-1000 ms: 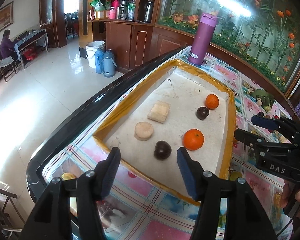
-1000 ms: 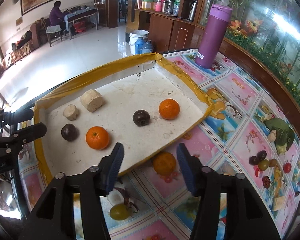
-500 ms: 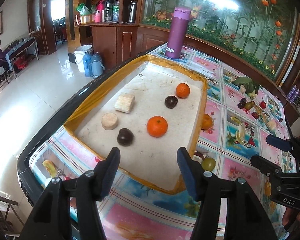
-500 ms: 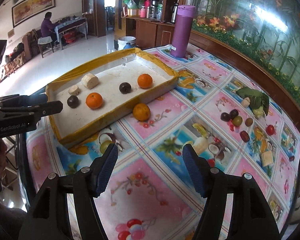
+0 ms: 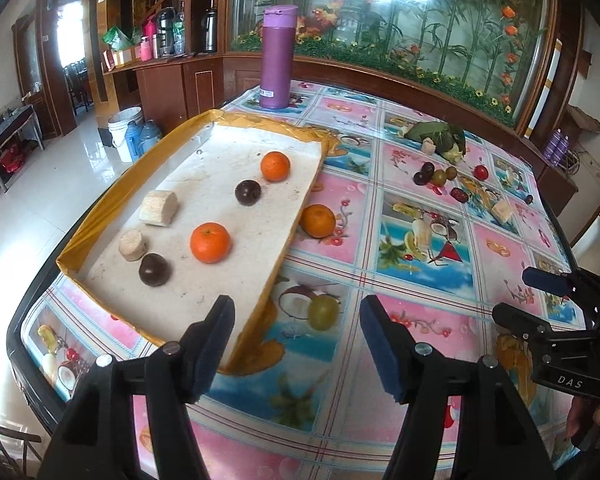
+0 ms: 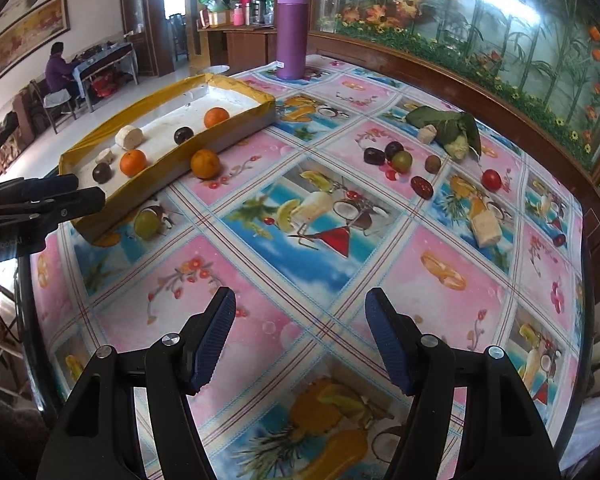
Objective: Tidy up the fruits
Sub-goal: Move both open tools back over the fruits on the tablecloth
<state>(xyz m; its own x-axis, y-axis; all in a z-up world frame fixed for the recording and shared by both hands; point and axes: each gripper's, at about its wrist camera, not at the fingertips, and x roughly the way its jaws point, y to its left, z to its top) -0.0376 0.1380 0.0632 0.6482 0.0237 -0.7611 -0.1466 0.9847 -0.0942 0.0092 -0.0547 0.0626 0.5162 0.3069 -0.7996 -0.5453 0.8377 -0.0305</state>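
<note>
Six pieces in the tray, the rest still out on the table

Six items already lie in the shallow white tray with yellow taped edges (image 5: pixel 112 184): two oranges (image 5: pixel 211 242), two dark purple round fruits (image 5: pixel 154 269) and two pale beige chunks (image 5: pixel 159 208). That looks like less than half of the sorting, judged by what remains outside.

Left on the table covered in a pink and blue fruit-print cloth (image 6: pixel 440 280):
- one orange (image 5: pixel 318 221) lying just beside the tray's long wall
- one green grape-like fruit (image 5: pixel 323 312) near the tray's near corner, easy to mistake for the printed fruit around it
- a scattered group toward the far right side: about three dark fruits (image 6: pixel 374 156), a green one (image 6: pixel 402 161), a brownish one (image 6: pixel 433 164), a dark red date-like piece (image 6: pixel 421 187), a small red tomato-like fruit (image 6: pixel 491 179), two pale chunks (image 6: pixel 486 230) and a leafy green vegetable (image 6: pixel 452 130)
- one small dark item further right; I cannot tell if it is real or printed.

A tall purple flask (image 5: pixel 278 57) stands beyond the tray and is no part of the sorting.

The left gripper (image 5: pixel 296 342) is over the tray's near corner, jaws opening, nothing between them. The right gripper (image 6: pixel 300 338) hangs over bare cloth, jaws apart and empty. The green fruit and the stray orange are probably the nearest picks.
</note>
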